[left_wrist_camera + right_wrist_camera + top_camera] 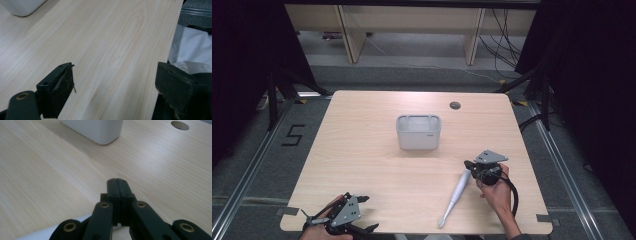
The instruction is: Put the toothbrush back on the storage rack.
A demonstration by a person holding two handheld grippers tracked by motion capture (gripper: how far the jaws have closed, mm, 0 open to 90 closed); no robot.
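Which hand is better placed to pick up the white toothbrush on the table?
The right. Its tongs sit shut, right at the toothbrush's upper end, near the white holder. The left tongs stand open at the table's near-left corner.

Light wooden table (362,165): white bin (418,132) mid-table, white electric toothbrush (456,194) near front-right.

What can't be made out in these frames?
- High view: whether the right tool pinches the white electric toothbrush; too small to tell.
- Right tool view: the toothbrush sits under the shut jaws, cut off by the bottom edge.
- High view: inside of the grey plastic holder; its front wall hides the bottom.
- High view: the left tool is cut off by the bottom edge.
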